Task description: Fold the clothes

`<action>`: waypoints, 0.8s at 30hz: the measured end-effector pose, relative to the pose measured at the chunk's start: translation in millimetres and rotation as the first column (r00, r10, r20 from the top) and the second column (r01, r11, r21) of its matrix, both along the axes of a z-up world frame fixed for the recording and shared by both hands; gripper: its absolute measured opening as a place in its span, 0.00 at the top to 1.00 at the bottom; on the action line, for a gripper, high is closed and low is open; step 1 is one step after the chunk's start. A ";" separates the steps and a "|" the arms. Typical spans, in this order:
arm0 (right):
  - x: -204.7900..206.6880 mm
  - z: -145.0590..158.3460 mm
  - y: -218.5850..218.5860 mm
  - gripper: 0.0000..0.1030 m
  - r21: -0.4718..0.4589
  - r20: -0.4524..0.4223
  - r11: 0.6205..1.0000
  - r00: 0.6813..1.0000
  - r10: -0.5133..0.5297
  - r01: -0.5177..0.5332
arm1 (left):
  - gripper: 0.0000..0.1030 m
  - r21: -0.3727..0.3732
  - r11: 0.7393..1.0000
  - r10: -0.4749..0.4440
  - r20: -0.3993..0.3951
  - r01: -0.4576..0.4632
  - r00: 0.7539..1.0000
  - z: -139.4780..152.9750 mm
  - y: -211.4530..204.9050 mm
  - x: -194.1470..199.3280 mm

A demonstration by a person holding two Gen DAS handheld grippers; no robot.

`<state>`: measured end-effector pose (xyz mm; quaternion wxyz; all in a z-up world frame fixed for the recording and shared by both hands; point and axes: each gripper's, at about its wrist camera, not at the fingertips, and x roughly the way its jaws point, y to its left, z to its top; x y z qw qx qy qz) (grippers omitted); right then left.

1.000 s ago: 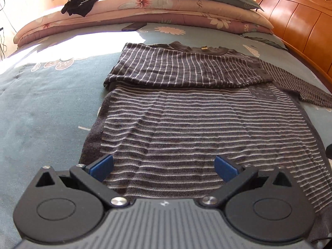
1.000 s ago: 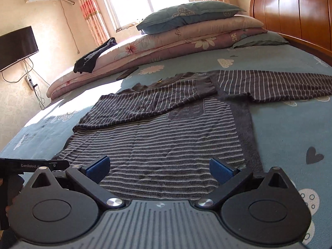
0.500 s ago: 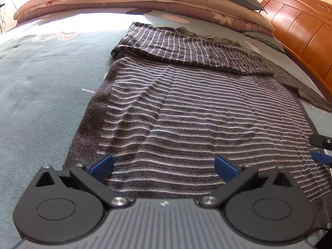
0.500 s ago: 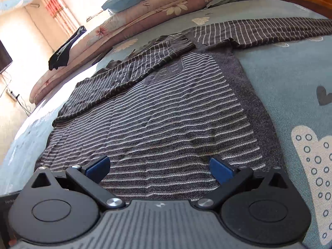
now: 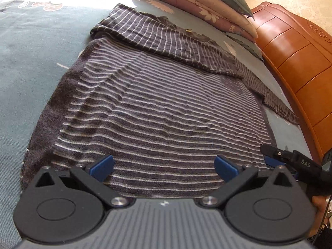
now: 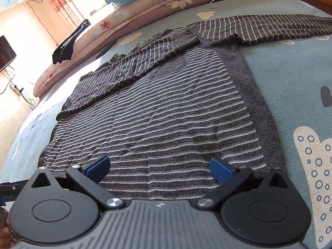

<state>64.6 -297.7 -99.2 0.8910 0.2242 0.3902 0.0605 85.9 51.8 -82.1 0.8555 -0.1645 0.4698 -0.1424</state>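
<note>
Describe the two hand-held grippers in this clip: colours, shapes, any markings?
The left hand-held gripper and right hand-held gripper look alike: a ribbed grey body, two round black discs, black linkage arms on silver pivot bolts, and blue fingertip pads. A small pale logo sits mid-body. Seen from the left wrist, the right one shows white lettering, roughly "DAS".

One readable marking

White letters "DAS" are showing on the black body of the right tongs (image 5: 269,161), which is reaching in at the right edge of the left wrist view, beside the striped sweater's (image 5: 157,112) hem corner; nothing else is reading clearly.
</note>
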 end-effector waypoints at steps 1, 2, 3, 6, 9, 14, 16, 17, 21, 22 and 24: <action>-0.3 -0.2 -0.7 0.00 0.001 0.000 1.000 1.000 0.002 -0.002 | 0.01 0.002 1.000 0.006 -0.005 -0.006 1.000 -3.1 0.6 -0.3; -0.6 -0.4 -1.3 0.00 0.002 0.001 1.000 1.000 0.002 -0.002 | 0.01 -0.004 1.000 0.012 0.000 -0.012 1.000 -1.8 2.0 -2.4; -0.9 -0.5 -1.8 0.00 0.003 0.001 1.000 1.000 0.003 -0.003 | 0.01 -0.001 1.000 0.019 -0.003 -0.019 1.000 -0.7 3.0 -3.6; -1.1 -0.2 -2.2 0.00 0.001 0.000 1.000 1.000 0.010 -0.010 | 0.01 0.048 0.997 0.053 -0.018 -0.052 0.998 5.2 6.5 -8.6; -1.3 0.2 -0.9 0.00 -0.009 -0.003 1.000 1.000 0.014 -0.014 | 0.01 0.077 0.995 0.066 0.037 -0.068 0.997 16.2 10.4 -16.7; -1.4 0.8 3.7 0.00 -0.040 -0.004 0.999 1.000 0.018 -0.019 | 0.01 -0.040 0.997 0.062 0.030 -0.061 0.998 13.2 15.2 -11.6; -1.3 0.4 4.3 0.00 -0.044 -0.003 0.999 1.000 0.018 -0.018 | 0.01 -0.026 0.998 0.058 0.005 -0.058 0.998 6.8 10.2 -6.6; -1.3 0.4 4.4 0.00 -0.045 -0.002 0.999 1.000 0.018 -0.018 | 0.01 -0.026 0.998 0.050 -0.012 -0.050 0.999 2.0 8.8 -4.6; -1.5 0.0 4.3 0.00 -0.049 0.000 0.999 1.000 0.023 -0.023 | 0.01 -0.020 0.999 0.048 -0.013 -0.048 0.999 -1.3 8.0 -6.6; -1.5 -0.1 4.2 0.00 -0.049 0.000 0.999 1.000 0.023 -0.023 | 0.01 -0.013 0.998 0.058 -0.010 -0.058 0.998 2.7 8.3 -8.3; -1.4 -0.1 4.3 0.00 -0.049 0.000 0.999 1.000 0.022 -0.022 | 0.01 -0.003 0.998 0.056 0.034 -0.056 0.998 13.7 6.7 -12.7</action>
